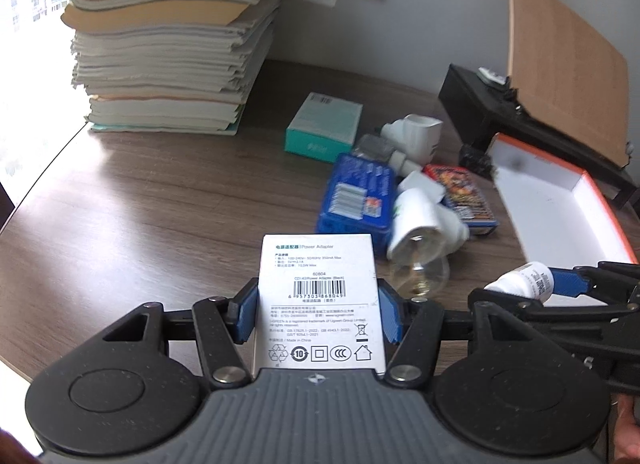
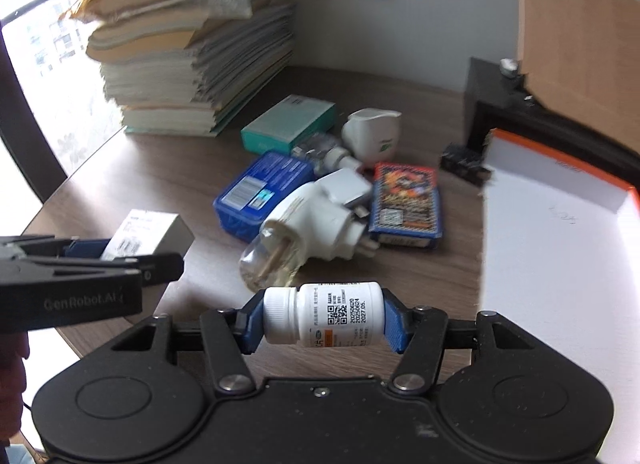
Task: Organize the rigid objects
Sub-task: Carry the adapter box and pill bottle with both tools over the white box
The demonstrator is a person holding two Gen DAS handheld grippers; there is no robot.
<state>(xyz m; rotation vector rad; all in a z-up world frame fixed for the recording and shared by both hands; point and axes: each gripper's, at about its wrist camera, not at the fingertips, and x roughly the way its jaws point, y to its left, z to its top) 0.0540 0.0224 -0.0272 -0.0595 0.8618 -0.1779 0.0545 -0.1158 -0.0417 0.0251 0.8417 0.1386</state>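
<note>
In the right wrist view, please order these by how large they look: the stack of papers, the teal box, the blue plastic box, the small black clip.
1. Tall stack of papers and booklets, largest.
2-3. Teal cardboard box and blue plastic box look alike; the blue one lies nearer, so unsure.
4. Small black binder clip, smallest.

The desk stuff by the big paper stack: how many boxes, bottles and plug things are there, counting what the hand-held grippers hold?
Boxes: 4: power adapter box, teal box, blue box, card box
Pill bottles: 1
White plug-in units: 2
Total: 7
</note>
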